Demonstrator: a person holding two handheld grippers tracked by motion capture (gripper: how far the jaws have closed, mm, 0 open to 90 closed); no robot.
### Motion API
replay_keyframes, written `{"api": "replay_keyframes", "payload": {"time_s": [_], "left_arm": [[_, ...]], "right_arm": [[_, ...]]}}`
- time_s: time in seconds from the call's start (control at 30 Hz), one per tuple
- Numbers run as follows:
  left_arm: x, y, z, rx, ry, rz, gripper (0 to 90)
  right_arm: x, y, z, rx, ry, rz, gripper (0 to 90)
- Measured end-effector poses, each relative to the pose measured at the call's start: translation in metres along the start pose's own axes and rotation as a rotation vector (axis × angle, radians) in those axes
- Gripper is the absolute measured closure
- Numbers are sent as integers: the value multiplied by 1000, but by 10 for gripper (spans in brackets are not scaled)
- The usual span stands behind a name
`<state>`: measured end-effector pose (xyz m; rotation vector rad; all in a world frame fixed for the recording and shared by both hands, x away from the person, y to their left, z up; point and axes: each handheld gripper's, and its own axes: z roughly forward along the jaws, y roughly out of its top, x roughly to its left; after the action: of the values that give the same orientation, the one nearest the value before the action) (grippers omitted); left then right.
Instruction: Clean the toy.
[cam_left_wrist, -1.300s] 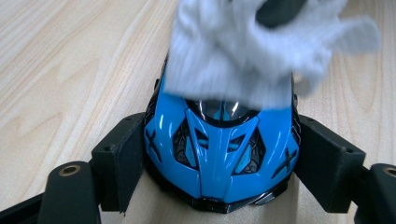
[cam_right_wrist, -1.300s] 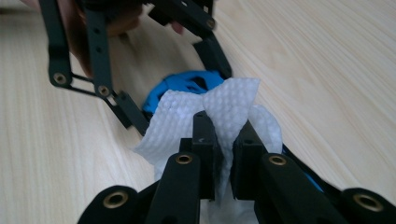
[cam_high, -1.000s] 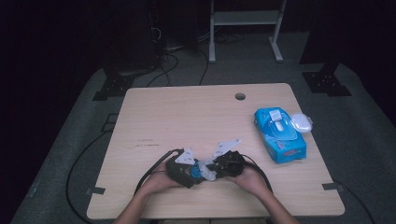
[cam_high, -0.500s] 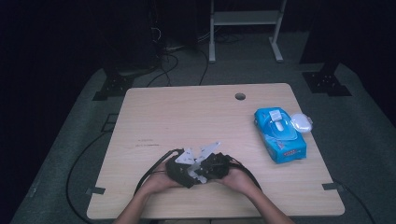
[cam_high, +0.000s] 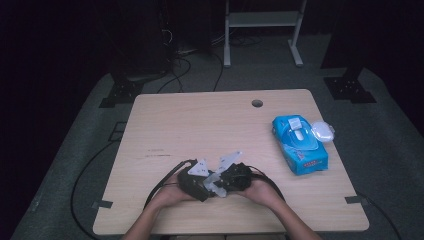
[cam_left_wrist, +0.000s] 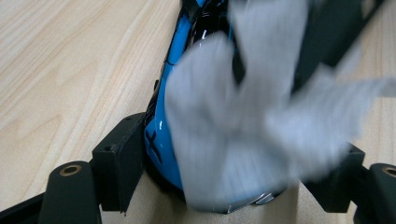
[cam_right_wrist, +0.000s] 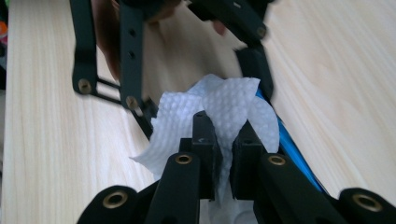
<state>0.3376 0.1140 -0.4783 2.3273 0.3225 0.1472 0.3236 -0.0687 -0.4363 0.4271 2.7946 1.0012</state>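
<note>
In the high view, the two grippers are seen brought together near the front edge of the table (cam_high: 165, 125). The left gripper (cam_high: 196, 181) and the right gripper (cam_high: 231, 177) meet nose to nose, each held by a hand, with a pale wipe (cam_high: 214, 181) between them. A blue wipe pack (cam_high: 299, 145) lies well apart at the right side of the table, with a white lid (cam_high: 323, 131) just beside it.

In the left gripper view, a blue object (cam_left_wrist: 166, 121) is seen between the two black jaws, which are set partly apart and pressed against its sides. The blurred wipe (cam_left_wrist: 243, 121) is draped over the object's front. What the blue object is cannot be told.

In the right gripper view, the right gripper (cam_right_wrist: 222, 140) is seen closed on the wipe (cam_right_wrist: 219, 105): the jaws are drawn nearly together, and a fold of the dimpled white sheet is pinched between them. The sheet is spread above the jaw tips. A blue edge (cam_right_wrist: 292, 149) of the object shows just right of it, and the left gripper's black frame (cam_right_wrist: 126, 51) lies beyond.
</note>
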Motion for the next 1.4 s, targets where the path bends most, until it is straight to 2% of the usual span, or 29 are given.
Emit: {"api": "replay_keyframes", "payload": {"time_s": [0.03, 0.1, 0.17, 0.27, 0.3, 0.4, 0.43, 0.53, 0.6, 0.63, 0.73, 0.77, 0.83, 0.87, 1.07, 1.23, 1.4], "left_arm": [[0, 0, 0, 2, -1, 2, 236], [0, 0, 0, 0, -2, 0, 237], [1, -1, 0, -2, -2, 4, 237], [1, -1, 0, -5, -2, 2, 237], [0, -1, 0, -5, -2, 0, 237], [0, -1, 0, -6, -2, -1, 237], [0, -1, 0, -6, -4, 0, 237], [0, 0, 0, -4, -3, 0, 237], [1, 0, 0, -1, -2, 3, 238], [1, 0, 0, -1, -3, 3, 237], [0, -1, 0, -5, -3, -1, 237], [1, -1, 0, -7, -2, 2, 237], [0, -1, 0, -8, -3, 0, 237], [1, -1, 0, -8, -3, 0, 237], [0, -1, 0, -8, 0, 1, 237], [0, -2, 0, -10, 0, 1, 237], [0, -2, 0, -12, 1, 2, 237]], "right_arm": [[4, 7, 8, 14, 1, -25, 823], [5, 12, 13, 23, -5, -43, 823], [4, 14, 16, 15, -23, -34, 823], [2, 14, 16, 10, -40, -37, 823], [0, 13, 13, 10, -65, -33, 823], [-6, 9, 7, 10, -88, -34, 824], [-10, 5, 2, 9, -115, -26, 824], [-12, 4, 2, 5, -116, -18, 824], [-8, 7, 5, 7, -131, -34, 824], [-6, 10, 12, -2, -132, -60, 824], [-5, 13, 18, -3, -123, -57, 823], [-8, 12, 17, -8, -103, -29, 823], [-12, 10, 15, -15, -96, -18, 822], [-15, 7, 12, -20, -90, 4, 822], [-27, -2, 4, -43, -85, 85, 822], [-23, 3, 14, -50, -77, 73, 822], [-28, -1, 7, -48, -81, 92, 821]]}}
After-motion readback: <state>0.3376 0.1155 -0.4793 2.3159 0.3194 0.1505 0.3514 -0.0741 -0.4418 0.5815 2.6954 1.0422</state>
